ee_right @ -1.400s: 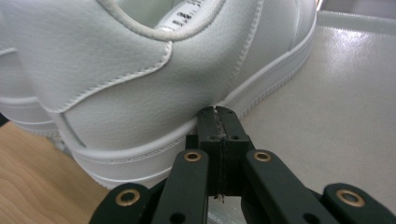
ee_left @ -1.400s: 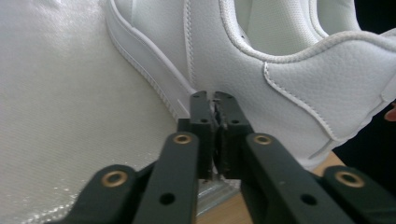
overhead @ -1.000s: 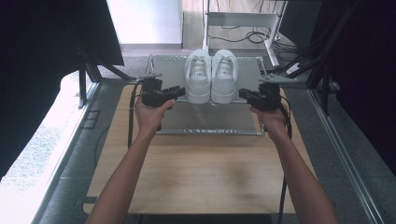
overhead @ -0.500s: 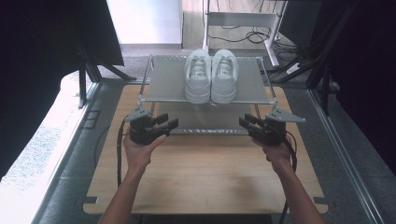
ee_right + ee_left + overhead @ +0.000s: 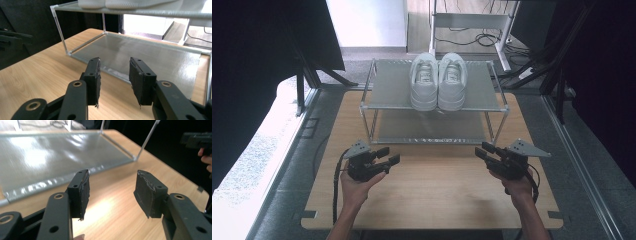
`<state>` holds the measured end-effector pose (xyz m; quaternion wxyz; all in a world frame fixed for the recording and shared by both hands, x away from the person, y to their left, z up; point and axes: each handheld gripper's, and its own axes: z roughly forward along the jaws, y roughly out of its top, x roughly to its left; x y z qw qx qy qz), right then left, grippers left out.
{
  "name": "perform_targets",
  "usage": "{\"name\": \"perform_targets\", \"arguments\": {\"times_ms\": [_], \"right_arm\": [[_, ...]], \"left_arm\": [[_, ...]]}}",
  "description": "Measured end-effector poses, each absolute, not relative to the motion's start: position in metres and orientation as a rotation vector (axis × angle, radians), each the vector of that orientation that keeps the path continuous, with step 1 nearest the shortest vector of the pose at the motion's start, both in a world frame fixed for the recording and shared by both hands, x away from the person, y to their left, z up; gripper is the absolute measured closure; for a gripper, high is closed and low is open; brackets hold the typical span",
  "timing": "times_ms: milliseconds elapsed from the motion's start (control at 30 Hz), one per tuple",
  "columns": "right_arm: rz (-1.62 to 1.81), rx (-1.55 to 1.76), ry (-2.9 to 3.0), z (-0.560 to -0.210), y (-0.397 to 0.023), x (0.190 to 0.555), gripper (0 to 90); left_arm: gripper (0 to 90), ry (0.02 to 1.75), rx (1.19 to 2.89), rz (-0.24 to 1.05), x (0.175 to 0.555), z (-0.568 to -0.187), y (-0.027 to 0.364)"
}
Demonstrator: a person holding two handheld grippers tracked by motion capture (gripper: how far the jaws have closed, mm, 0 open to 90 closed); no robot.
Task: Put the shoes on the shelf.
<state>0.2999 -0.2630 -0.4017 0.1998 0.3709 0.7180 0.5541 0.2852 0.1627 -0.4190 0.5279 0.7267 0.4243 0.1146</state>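
White sneakers (image 5: 438,80) sit paired atop rack (image 5: 387,95).

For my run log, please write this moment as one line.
left gripper: jaws just opening, empty | right gripper: jaws just opening, empty | white sneakers: side by side on shoe rack top shelf

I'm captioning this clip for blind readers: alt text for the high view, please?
A pair of white sneakers sits on the top shelf of a two-tier rack; nearer, two hands hold the open, empty left gripper and right gripper above the wooden table.
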Motion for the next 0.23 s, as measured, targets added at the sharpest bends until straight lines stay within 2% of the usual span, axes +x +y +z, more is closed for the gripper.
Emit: {"name": "perform_targets", "arguments": {"times_ms": [100,233], "right_arm": [[1.568,1.056,2.006,-0.4063,-0.2636,0.2981,59.6],[1.597,1.064,1.99,-0.4044,-0.2667,0.295,51.3]], "left_arm": [[44.7,1.006,1.725,0.269,0.2844,-0.4199,0.1626],[42.0,0.998,1.728,0.28,0.2821,-0.4203,0.1634]]}}
